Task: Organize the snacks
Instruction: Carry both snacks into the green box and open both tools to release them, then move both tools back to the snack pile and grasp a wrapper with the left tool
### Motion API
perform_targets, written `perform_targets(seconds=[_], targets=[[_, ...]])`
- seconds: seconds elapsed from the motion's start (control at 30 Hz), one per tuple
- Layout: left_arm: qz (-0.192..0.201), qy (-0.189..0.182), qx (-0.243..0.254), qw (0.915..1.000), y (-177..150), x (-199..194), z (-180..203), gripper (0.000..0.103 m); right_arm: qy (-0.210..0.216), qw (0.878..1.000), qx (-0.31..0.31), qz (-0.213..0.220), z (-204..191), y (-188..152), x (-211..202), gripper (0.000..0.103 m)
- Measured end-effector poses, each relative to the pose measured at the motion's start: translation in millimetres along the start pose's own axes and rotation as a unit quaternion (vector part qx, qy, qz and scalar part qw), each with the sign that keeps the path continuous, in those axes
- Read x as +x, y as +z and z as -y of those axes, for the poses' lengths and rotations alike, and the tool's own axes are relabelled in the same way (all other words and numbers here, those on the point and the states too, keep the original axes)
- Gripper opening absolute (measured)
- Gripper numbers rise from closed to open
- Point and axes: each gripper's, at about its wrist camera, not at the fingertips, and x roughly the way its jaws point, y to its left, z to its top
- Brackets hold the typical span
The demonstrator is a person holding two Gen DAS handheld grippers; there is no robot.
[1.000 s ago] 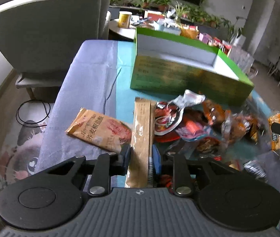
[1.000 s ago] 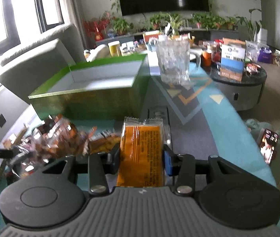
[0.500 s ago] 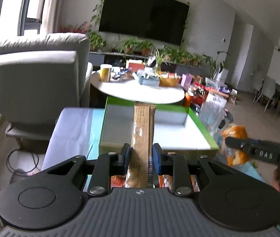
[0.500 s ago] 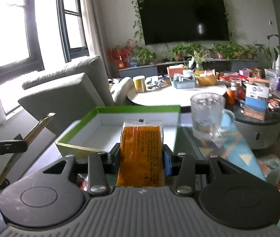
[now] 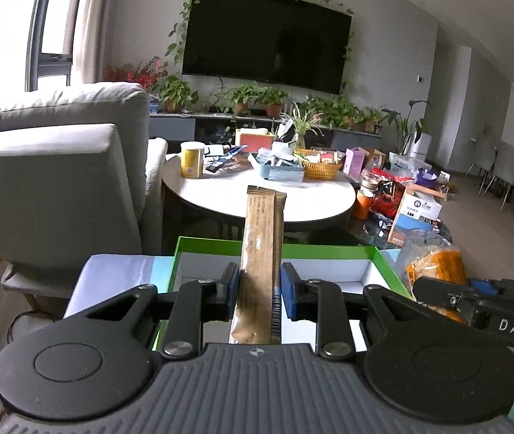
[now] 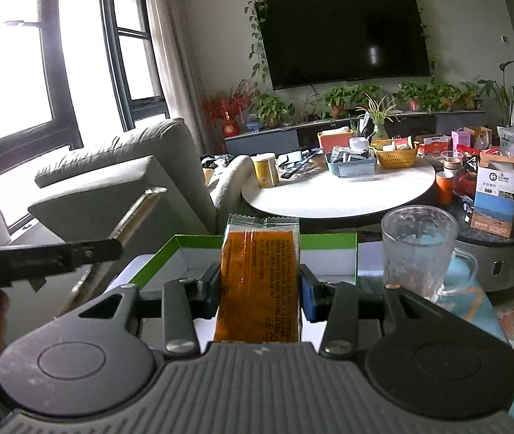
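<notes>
From the left wrist view, the left gripper (image 5: pixel 258 296) is clamped on a long brown stick packet (image 5: pixel 261 253), which juts up and forward above the green box (image 5: pixel 383 253) on the near table. The box's white floor shows below the blue pads, so the packet hangs over the opening but is not yet inside. At the right edge, the right gripper (image 5: pixel 449 294) carries an orange packet (image 5: pixel 434 262) close beside the box's right wall. The likely trouble here is length: the stick packet is held near its lower end, and if it is let go at this tilt its far end could catch the rear rim and tip out toward the round white table (image 5: pixel 257 195) beyond.

From the right wrist view, the right gripper (image 6: pixel 258 294) is closed on the orange packet (image 6: pixel 258 278), pinched across its width with its clear sealed top standing free. The green box (image 6: pixel 329 244) lies just ahead and below. A glass mug (image 6: pixel 420 249) stands just beside the box's right wall, and a sideways swing of this hand could knock it. The left gripper (image 6: pixel 112 247) and its stick packet (image 6: pixel 137 209) reach in from the left; with both hands converging on one box, the two tools could collide or the packets tangle over the opening.
</notes>
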Motion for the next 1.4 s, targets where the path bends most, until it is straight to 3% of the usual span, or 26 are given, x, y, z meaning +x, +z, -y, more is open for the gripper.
perform_targets(seconds=[0.27, 0.63, 0.87, 1.07, 1.13, 1.4], targets=[[-0.010, 0.007, 0.004, 0.9999, -5, 42, -1, 0.023, 0.001, 0.999, 0.012, -0.030, 4, -4, 35, 0.042], [-0.084, 0.046, 0.014, 0.9954, -42, 71, -17, 0.024, -0.016, 0.995, -0.003, -0.099, 1, -30, 59, 0.042], [-0.112, 0.054, 0.044, 0.9913, -54, 57, -13, 0.026, -0.034, 0.994, -0.038, -0.100, -6, -37, 49, 0.043], [-0.092, 0.057, 0.041, 0.9933, -52, 29, -17, 0.032, -0.035, 0.995, -0.038, -0.084, -4, -38, 30, 0.043], [-0.076, 0.059, 0.035, 0.9948, -50, 12, -21, 0.038, -0.033, 0.996, -0.039, -0.075, -2, -36, 22, 0.043], [-0.071, 0.082, -0.015, 0.9940, -63, -36, -44, 0.042, -0.038, 0.998, -0.026, -0.048, 6, -39, -14, 0.043]])
